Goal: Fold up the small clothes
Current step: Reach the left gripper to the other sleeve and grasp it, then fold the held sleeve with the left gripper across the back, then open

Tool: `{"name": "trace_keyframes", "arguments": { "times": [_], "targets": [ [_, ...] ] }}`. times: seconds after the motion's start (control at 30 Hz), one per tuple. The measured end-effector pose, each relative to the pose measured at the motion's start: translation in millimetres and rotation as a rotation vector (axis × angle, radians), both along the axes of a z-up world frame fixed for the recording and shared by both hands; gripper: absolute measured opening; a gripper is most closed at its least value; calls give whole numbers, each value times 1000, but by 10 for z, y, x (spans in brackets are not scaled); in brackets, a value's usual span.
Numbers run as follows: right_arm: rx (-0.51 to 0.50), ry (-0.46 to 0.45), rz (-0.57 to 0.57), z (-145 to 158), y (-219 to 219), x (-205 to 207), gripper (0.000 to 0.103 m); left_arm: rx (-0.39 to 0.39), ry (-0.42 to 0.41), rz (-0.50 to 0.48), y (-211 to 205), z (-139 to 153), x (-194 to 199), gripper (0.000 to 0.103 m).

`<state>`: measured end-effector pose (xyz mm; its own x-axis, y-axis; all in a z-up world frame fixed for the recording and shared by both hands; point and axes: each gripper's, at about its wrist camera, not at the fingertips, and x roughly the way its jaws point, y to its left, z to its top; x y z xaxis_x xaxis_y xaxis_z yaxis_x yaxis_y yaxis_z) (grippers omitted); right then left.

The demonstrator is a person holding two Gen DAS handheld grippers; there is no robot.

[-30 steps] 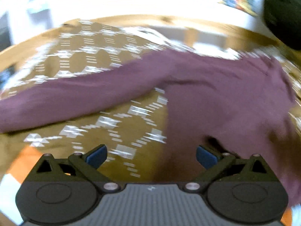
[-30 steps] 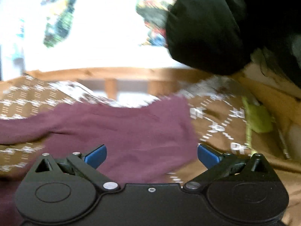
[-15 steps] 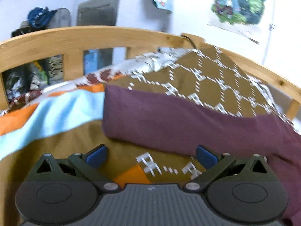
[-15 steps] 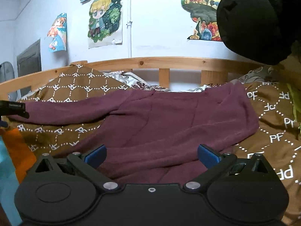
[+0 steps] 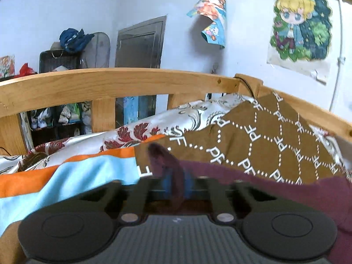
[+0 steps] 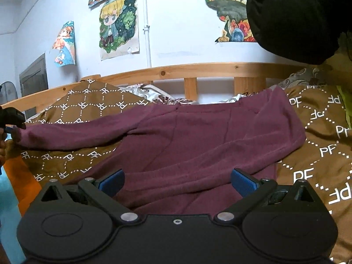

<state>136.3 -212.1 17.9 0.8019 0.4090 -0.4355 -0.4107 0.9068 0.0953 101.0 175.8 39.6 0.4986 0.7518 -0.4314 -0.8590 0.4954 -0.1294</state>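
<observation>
While pinched, sleeve (image 5: 162, 160) inside left gripper (image 5: 176, 181)

We're in a home bedroom: a wooden bed rail (image 6: 220, 69) curves around a brown patterned bedspread (image 6: 325, 132). On the wall above that rail hang cartoon posters (image 6: 118, 25), and beyond its left end stands a cluttered shelf (image 5: 59, 118).

White "PF" letters repeat across the brown blanket (image 6: 319, 132) (some upside down).
</observation>
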Motion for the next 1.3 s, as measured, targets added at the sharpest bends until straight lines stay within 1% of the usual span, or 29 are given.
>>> {"name": "trace_keyframes", "arguments": {
  "times": [0.07,0.13,0.23,0.3,0.37,0.43,0.47,0.57,0.63,0.7,0.83,0.93,1.03,1.17,1.23,1.3],
  "targets": [
    [-2,-6,-2,11,-4,-9,102,23,-24,-3,-20,75,-7,2],
    [2,-11,-7,23,-23,-15,103,71,-58,-29,-92,171,-26,1],
    [12,-12,-19,32,-48,-10,102,142,-104,-100,-220,319,16,1],
    [15,-7,-22,28,-47,-4,102,167,-116,-143,-299,404,76,1],
    [10,-9,-25,28,-48,-6,103,165,-97,-176,-350,450,137,1],
    [10,-13,-30,46,-63,-10,102,156,-61,-211,-416,405,135,1],
    [11,-17,-34,57,-60,-18,102,143,-57,-216,-441,357,109,1],
    [12,-24,-45,71,-85,-30,103,112,-70,-247,-492,256,57,1],
    [15,-13,-50,58,-88,-16,102,125,-81,-270,-545,264,59,1],
    [12,0,-58,43,-82,0,102,146,-108,-309,-611,340,99,1],
    [-8,28,-107,9,-107,32,102,194,-168,-427,-768,564,304,1],
    [-15,37,-152,-1,-169,57,103,241,-205,-511,-981,722,491,1],
    [-11,41,-191,-8,-264,86,103,268,-238,-625,-1260,831,618,1],
    [-13,32,-234,-3,-377,109,103,274,-246,-815,-1666,856,756,1],
    [-21,26,-253,3,-418,121,103,281,-236,-914,-1883,811,791,1],
    [-31,17,-278,9,-471,126,102,305,-223,-998,-2107,745,775,1]
  ]
}}
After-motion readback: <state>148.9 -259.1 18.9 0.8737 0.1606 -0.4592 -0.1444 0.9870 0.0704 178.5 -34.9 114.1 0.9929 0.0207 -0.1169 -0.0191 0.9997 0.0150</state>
